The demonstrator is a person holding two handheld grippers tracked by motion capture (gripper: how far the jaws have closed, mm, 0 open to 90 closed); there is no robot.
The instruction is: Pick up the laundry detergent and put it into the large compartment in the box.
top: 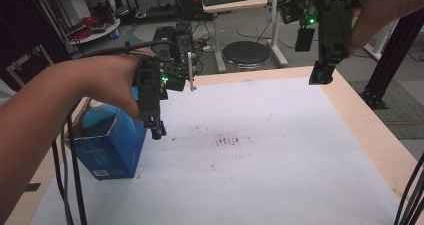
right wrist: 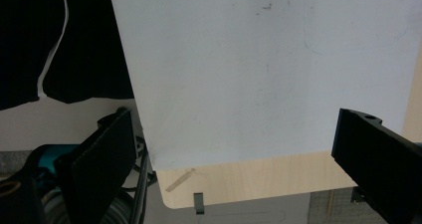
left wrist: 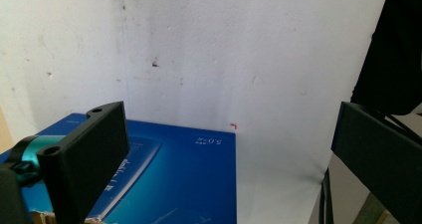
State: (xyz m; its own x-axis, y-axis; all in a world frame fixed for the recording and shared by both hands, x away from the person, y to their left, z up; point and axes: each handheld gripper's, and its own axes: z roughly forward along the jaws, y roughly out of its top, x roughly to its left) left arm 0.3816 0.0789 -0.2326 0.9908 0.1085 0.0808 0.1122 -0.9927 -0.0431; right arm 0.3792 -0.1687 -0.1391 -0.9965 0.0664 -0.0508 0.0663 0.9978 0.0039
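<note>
Box (top: pixel 112 147), blue and open-topped, stands at the table's (top: pixel 280 155) left edge just below and left of the left hand-held gripper (top: pixel 156 130), jaws spread and empty, while the right hand-held gripper (top: pixel 320 75), also open, hangs well apart.

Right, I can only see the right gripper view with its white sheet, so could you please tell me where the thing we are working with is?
Observer: A blue cardboard box stands at the left edge of the white table cover.
Operator: Thank you. Is the left gripper on it?
Observer: The left gripper hangs by the box's upper right corner, jaws open, gripping nothing.
Operator: And is the box closed?
Observer: No, its top is open, with something pale blue inside.
</note>
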